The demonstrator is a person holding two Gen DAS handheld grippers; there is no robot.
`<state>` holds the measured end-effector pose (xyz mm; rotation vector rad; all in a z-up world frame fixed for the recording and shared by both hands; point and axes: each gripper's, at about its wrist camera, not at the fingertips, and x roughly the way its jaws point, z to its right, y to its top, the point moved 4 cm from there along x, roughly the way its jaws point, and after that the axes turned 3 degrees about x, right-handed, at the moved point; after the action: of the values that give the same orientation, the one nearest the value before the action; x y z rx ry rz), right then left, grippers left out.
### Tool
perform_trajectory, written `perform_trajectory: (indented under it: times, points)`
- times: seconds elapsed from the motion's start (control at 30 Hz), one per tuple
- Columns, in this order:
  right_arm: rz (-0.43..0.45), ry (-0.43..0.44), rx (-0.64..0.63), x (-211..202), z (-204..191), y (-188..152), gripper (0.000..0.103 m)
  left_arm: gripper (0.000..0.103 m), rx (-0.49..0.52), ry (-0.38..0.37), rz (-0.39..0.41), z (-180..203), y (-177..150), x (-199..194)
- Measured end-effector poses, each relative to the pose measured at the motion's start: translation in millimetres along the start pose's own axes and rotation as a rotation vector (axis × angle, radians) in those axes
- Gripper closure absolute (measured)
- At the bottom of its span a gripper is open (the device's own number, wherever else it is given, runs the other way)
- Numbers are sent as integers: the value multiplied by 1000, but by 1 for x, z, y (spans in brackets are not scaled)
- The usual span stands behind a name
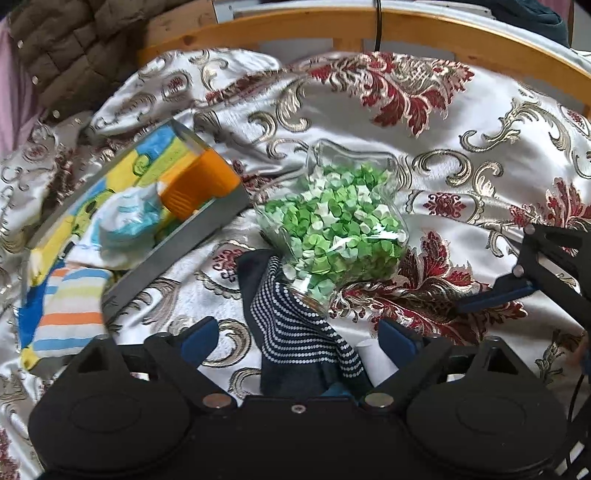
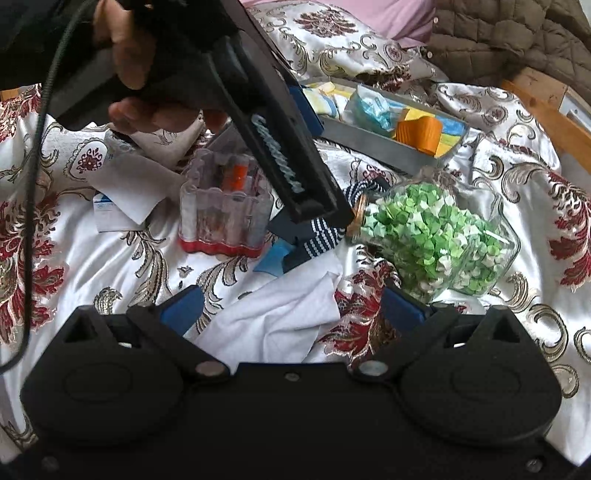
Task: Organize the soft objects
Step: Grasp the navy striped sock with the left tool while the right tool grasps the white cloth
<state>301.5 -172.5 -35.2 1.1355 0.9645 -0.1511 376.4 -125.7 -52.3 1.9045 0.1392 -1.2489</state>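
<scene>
Sock (image 1: 295,325) (navy, white-dotted) between spread left fingers (image 1: 199,336); right fingers (image 2: 183,306) spread, empty; no legible writing.

Home bedroom: bedspread (image 1: 369,122), wooden bedframe (image 1: 295,27).

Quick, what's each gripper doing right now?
Left gripper: open, straddling the navy dotted sock, not gripping.
Right gripper: open, holding nothing.

Wide-spread left claw (image 1: 299,336) over navy dotted sock (image 1: 295,332), beside tipped glass jar (image 1: 332,225) of green bits.
</scene>
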Motion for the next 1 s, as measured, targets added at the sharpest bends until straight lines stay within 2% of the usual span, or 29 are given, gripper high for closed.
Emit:
perform_trajectory:
  times: [0.17, 0.3, 0.43, 0.5, 0.77, 0.93, 1.0]
  points:
    - [-26, 8, 7, 3, -1, -3, 21, 22, -25, -33, -23, -2, 2, 14]
    - [-45, 3, 6, 7, -1, -5, 28, 24, -27, -58, -32, 0, 2, 20]
    - [-64, 0, 10, 9, 2, -6, 33, 30, -22, -70, -44, 0, 0, 25]
    - [-70, 1, 8, 11, 2, -7, 36, 35, -27, -64, -44, -2, 0, 27]
    - [-103, -17, 13, 22, 10, -9, 37, 45, -101, -43, -49, -15, -2, 37]
    - [-106, -12, 13, 24, 11, -10, 37, 61, -125, -58, -65, -13, -4, 45]
    - [-107, -9, 14, 25, 10, -10, 49, 73, -119, -61, -65, -9, -5, 45]
